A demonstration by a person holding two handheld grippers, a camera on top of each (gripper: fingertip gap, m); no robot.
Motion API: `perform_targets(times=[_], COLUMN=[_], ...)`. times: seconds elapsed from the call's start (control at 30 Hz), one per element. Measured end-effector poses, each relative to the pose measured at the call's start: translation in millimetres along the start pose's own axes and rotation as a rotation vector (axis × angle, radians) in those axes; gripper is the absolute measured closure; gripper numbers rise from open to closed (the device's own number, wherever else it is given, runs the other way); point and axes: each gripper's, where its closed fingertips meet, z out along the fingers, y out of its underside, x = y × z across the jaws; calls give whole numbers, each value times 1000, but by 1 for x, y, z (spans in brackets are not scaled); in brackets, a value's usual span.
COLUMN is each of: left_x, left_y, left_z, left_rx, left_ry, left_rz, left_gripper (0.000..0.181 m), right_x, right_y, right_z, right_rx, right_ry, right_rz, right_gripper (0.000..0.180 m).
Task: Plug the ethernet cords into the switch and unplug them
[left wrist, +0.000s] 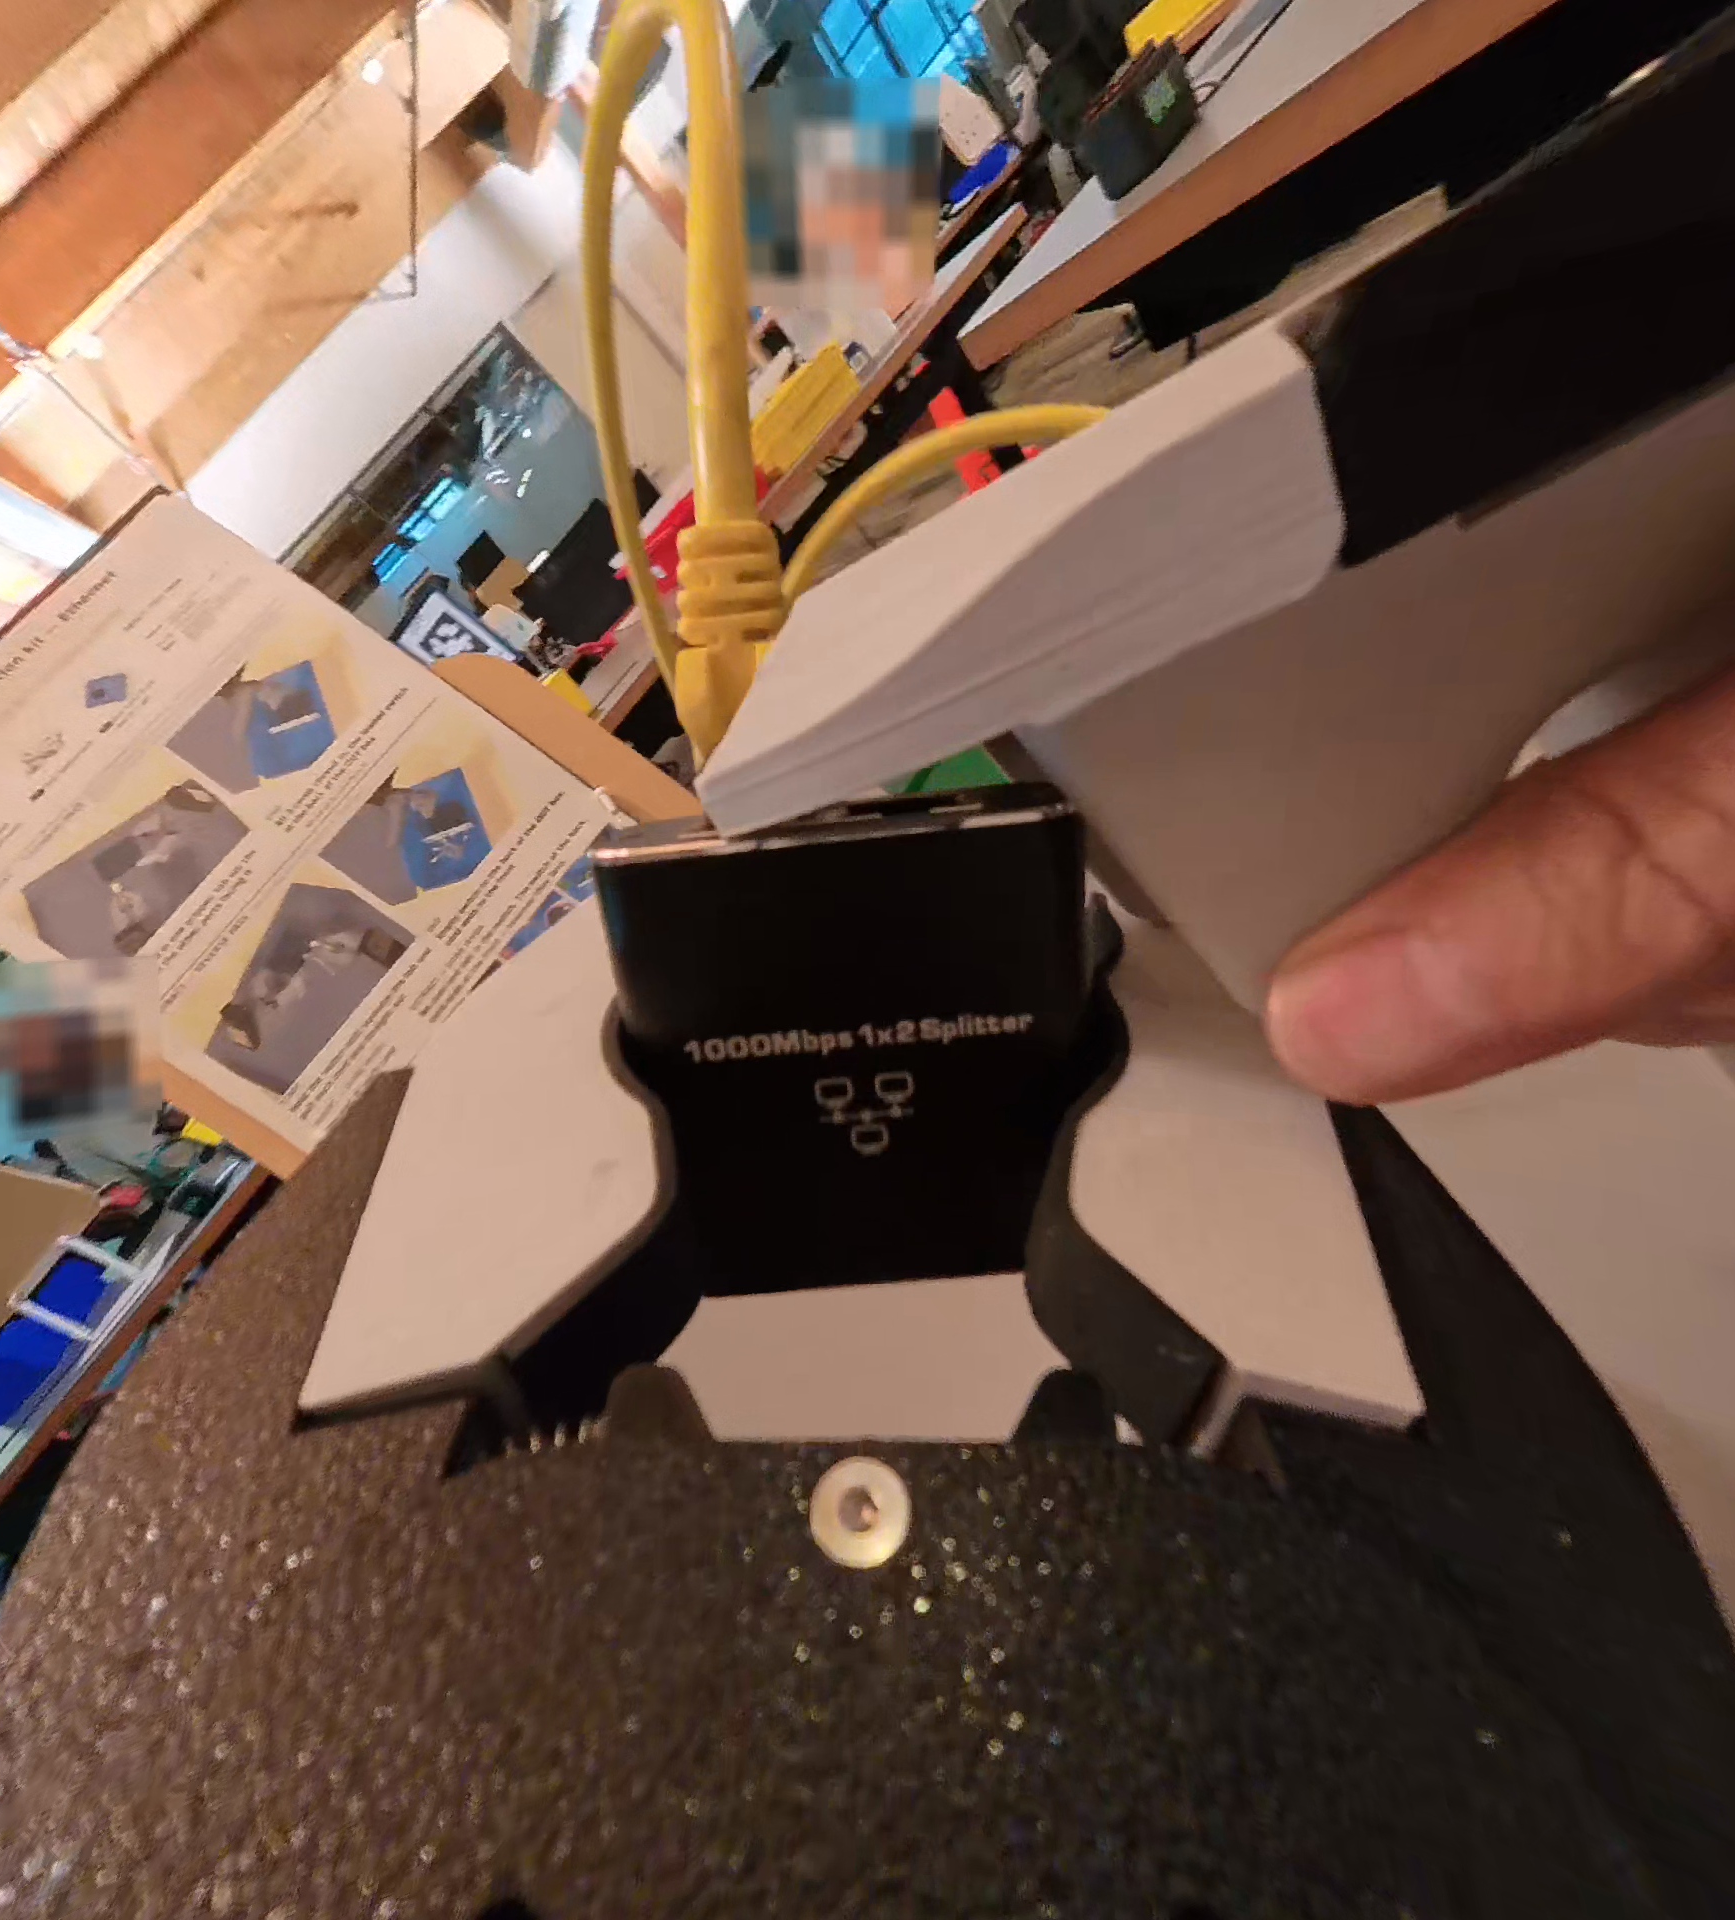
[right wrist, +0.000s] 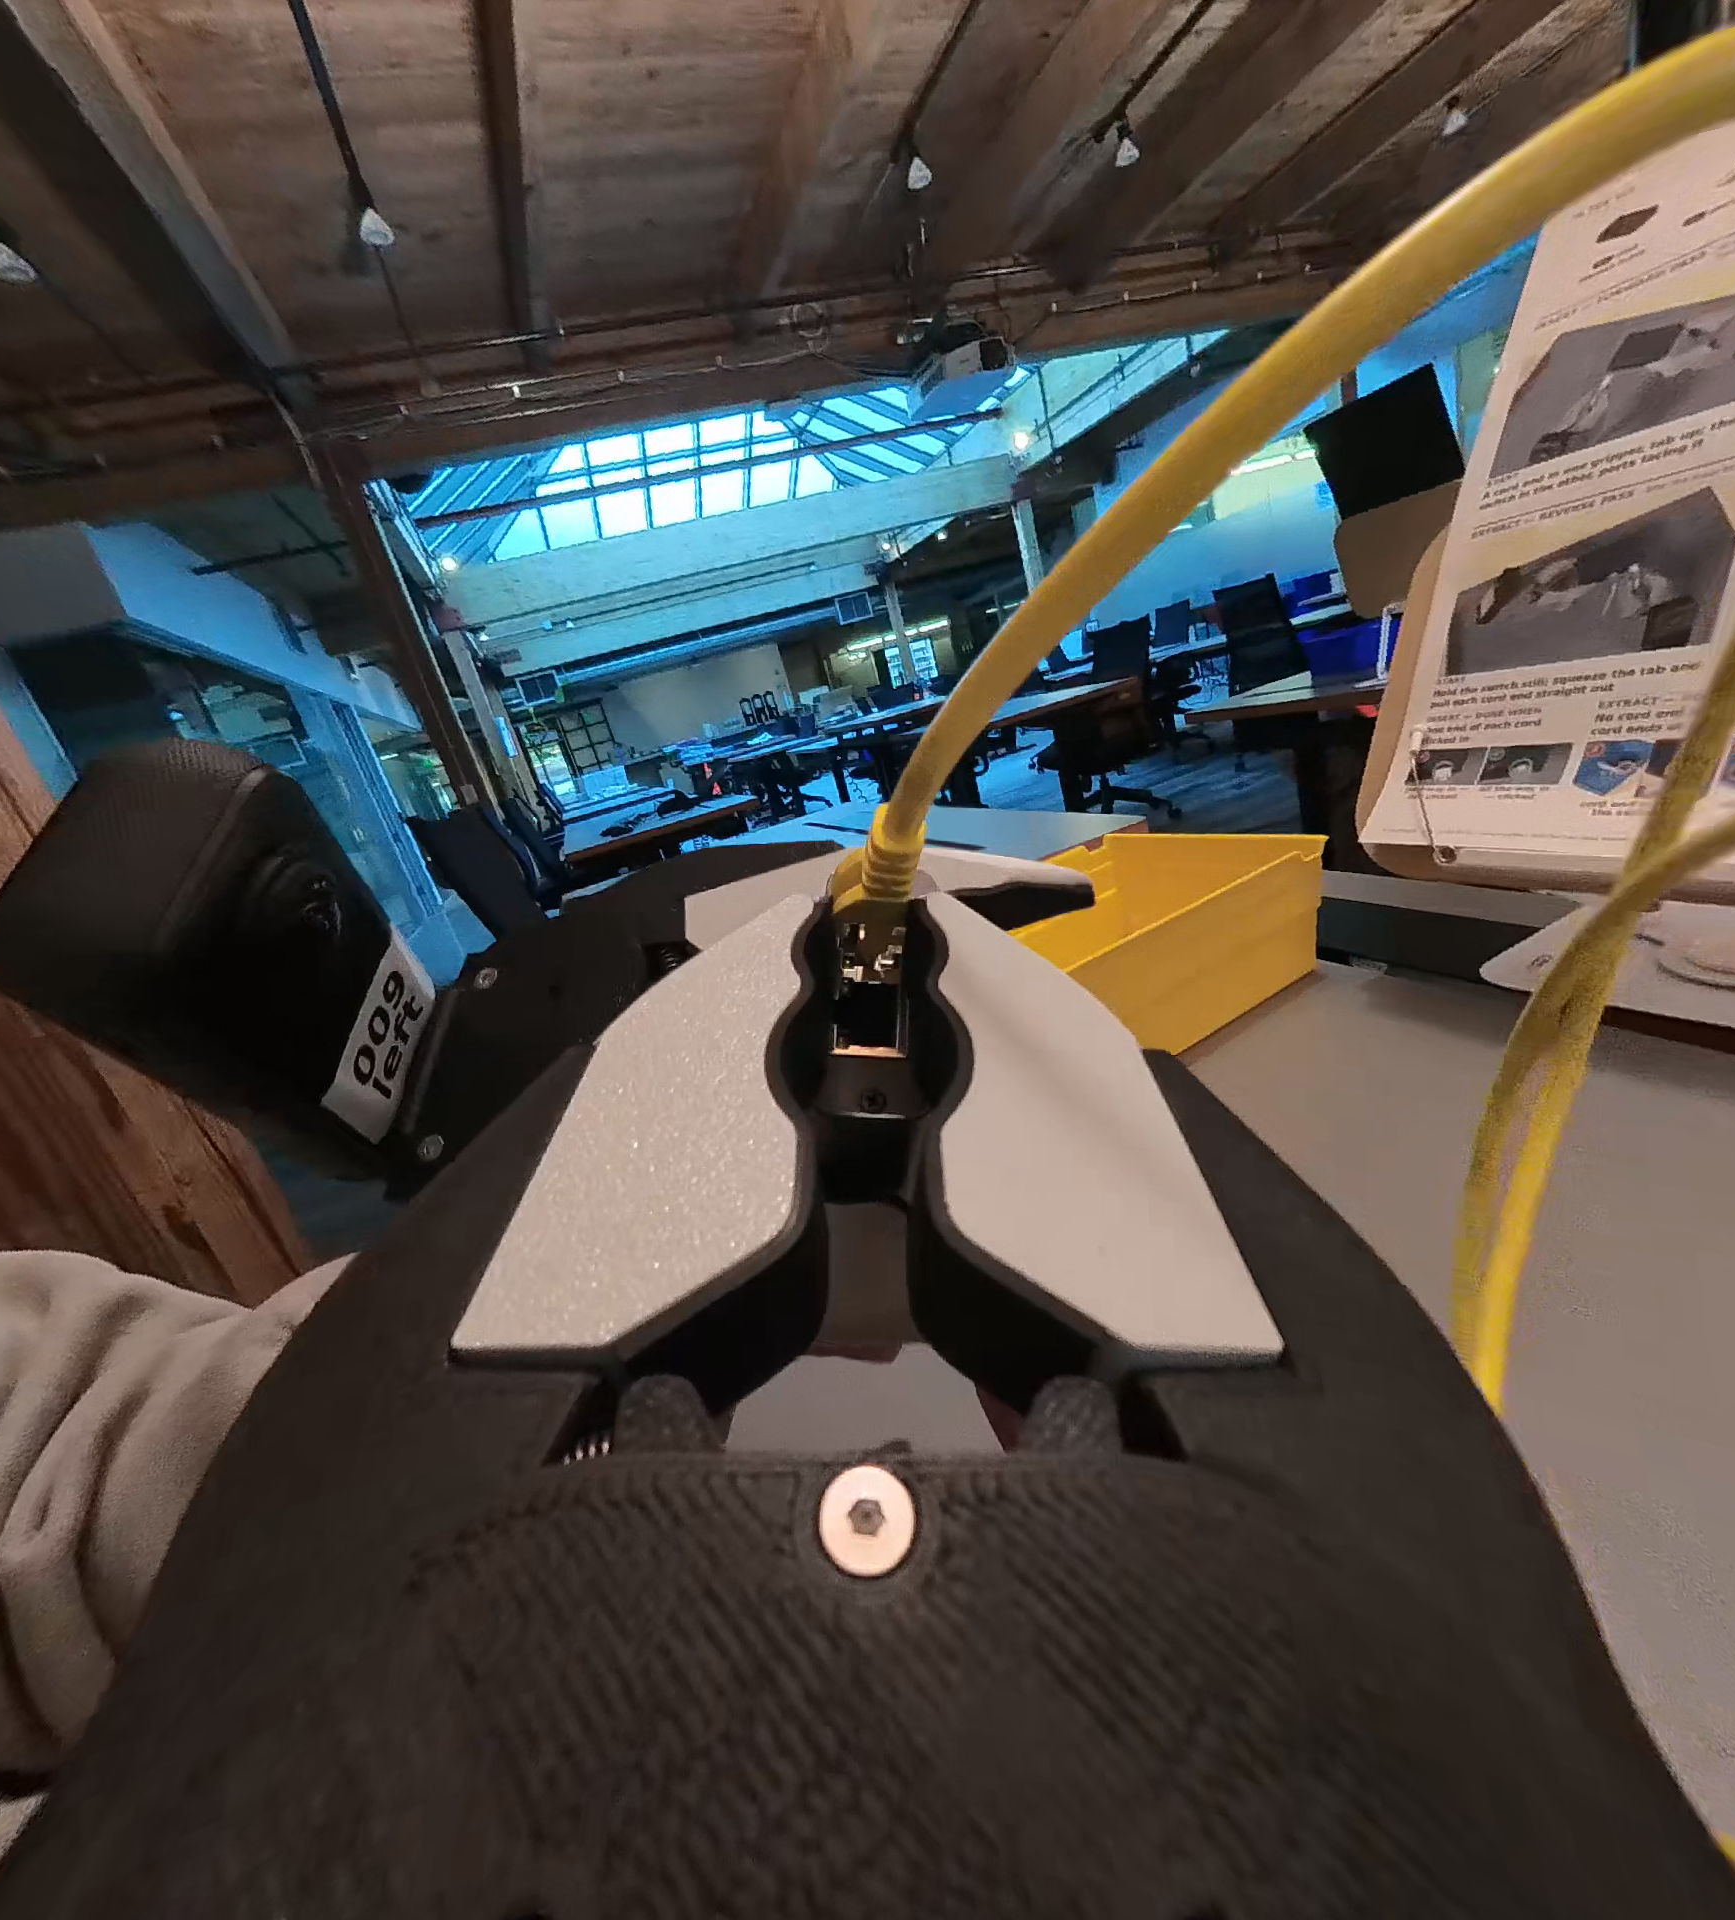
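Note:
My left gripper (left wrist: 858, 997) is shut on the black switch (left wrist: 842, 935) and holds it upright with its port end away from the camera. A yellow ethernet cord (left wrist: 712, 260) has its plug (left wrist: 728, 603) seated in the switch's port end. My right gripper (right wrist: 868, 914) comes in from the right, its grey finger (left wrist: 998, 665) lying across the switch top. In the right wrist view its jaws are shut on the yellow plug (right wrist: 878, 894), and an empty port (right wrist: 868, 1029) shows just below. The left gripper's body (right wrist: 198, 935) shows at the left.
A printed instruction sheet (left wrist: 219, 790) on a clipboard stands close by, also in the right wrist view (right wrist: 1621, 520). A yellow bin (right wrist: 1185, 935) sits on the grey table (right wrist: 1465, 1247). The cord's slack (right wrist: 1528, 1039) loops at the right. A hand (left wrist: 1569, 883) holds the right gripper. The gap from one gripper's tips to the other's is roughly 6 centimetres.

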Motion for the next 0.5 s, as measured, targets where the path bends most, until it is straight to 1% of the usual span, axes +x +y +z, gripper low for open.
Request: perform_targets(times=[0.03,0.13,0.23,0.37,0.5], left_x=[-1,-1,4,14,16], left_y=[1,6,9,17,13], left_z=[1,5,10,18,18], left_rx=[-9,-20,7,59,119], left_ry=[-12,-32,-24,31,61], left_rz=[-4,-16,-83,-174,-190], left_gripper=[103,103,102,104,104], right_x=[1,5,11,17,16], right_y=[1,4,10,20,21], right_z=[1,1,1,1,0], right_rx=[4,-19,-67,-166,-235], right_ry=[4,48,83,155,180], right_rz=[-5,-106,-220,-407,-547], right_gripper=[166,166,165,166,165])
